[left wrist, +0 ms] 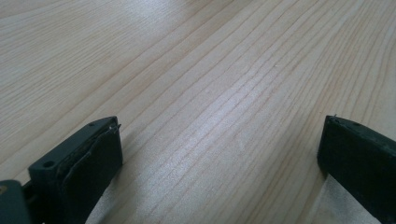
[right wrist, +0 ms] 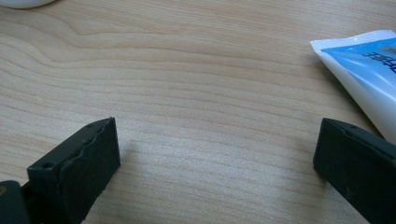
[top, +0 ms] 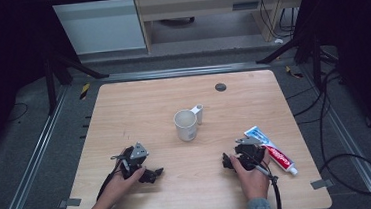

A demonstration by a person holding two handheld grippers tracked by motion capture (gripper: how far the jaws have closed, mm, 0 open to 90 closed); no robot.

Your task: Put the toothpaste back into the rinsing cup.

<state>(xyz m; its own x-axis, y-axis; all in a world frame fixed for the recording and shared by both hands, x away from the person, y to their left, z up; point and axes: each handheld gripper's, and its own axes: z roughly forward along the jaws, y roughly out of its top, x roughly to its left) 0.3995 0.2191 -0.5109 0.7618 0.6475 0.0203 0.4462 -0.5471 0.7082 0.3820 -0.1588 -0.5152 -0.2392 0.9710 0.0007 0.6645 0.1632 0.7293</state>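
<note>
My right gripper (top: pixel 242 156) rests with jaws apart, just beside the toothpaste tube (top: pixel 272 150). My left gripper (top: pixel 141 169) likewise gapes, empty, on the table (top: pixel 138 103).

Pale wooden worktop (top: pixel 139 113) with rounded corners, a dark round plug (top: pixel 220 86) near its far edge, white cabinet (top: pixel 99 26) and wooden desk (top: pixel 206 5) on grey floor beyond, black cables (top: pixel 349 172) at right
</note>
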